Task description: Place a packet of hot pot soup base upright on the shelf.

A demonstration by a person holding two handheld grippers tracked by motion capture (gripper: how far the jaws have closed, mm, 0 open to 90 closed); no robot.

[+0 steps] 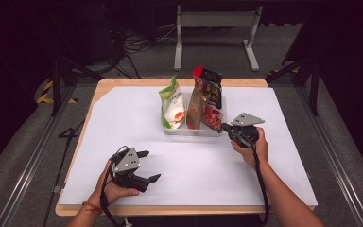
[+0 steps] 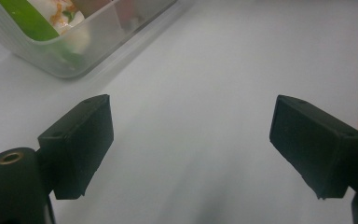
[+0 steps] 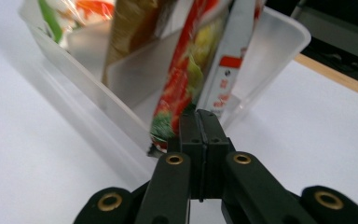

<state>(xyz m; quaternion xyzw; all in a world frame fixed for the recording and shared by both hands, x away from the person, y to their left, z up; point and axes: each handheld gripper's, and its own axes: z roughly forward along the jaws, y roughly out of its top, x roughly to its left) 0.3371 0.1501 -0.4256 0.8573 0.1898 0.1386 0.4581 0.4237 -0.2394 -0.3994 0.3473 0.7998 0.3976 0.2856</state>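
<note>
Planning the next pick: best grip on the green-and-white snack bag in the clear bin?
Pinch the crimped top edge of the green-and-white bag from above. It stands upright at the left end of the clear bin, top sticking above the rim, lower body walled in. The open left gripper looks the better placed.

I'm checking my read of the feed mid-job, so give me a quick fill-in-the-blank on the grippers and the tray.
1. The left gripper has its jaws ____.
2. The right gripper has its jaws ____ at the rim of the clear tray.
3. The green-and-white packet stands at the tray's ____ end in the high view.

Missing words: open; shut; left
</note>
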